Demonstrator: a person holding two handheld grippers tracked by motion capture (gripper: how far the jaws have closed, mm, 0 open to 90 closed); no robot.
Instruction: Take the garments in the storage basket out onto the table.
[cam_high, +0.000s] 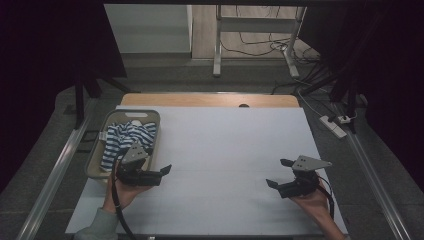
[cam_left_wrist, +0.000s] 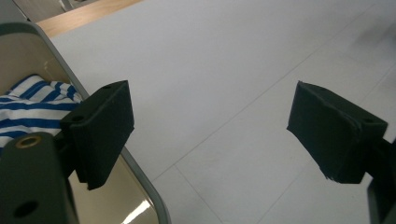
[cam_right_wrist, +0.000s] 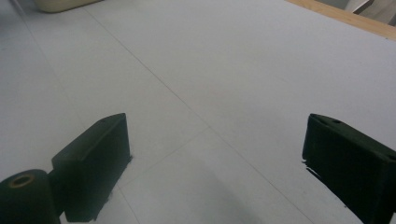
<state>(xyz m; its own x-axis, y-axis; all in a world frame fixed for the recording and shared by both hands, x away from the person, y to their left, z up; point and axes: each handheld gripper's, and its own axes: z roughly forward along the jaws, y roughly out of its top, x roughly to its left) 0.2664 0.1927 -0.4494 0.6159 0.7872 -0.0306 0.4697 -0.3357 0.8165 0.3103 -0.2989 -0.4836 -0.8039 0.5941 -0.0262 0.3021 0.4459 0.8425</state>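
White tabletop and its dim surroundings

A white sheet (cam_high: 225, 150) covers the table, leaving a wooden strip (cam_high: 210, 100) bare at the far edge. On the grey floor beyond lie a power strip (cam_high: 334, 126), loose cables (cam_high: 255, 47) and what looks like a pale desk frame (cam_high: 218, 50).

This is looking like a lab: dark curtains (cam_high: 45, 50) are hanging around, and cables (cam_high: 260, 47) are lying on the floor (cam_high: 200, 75).

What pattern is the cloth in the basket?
Blue and white stripes on the cloth; clearest in the high view.
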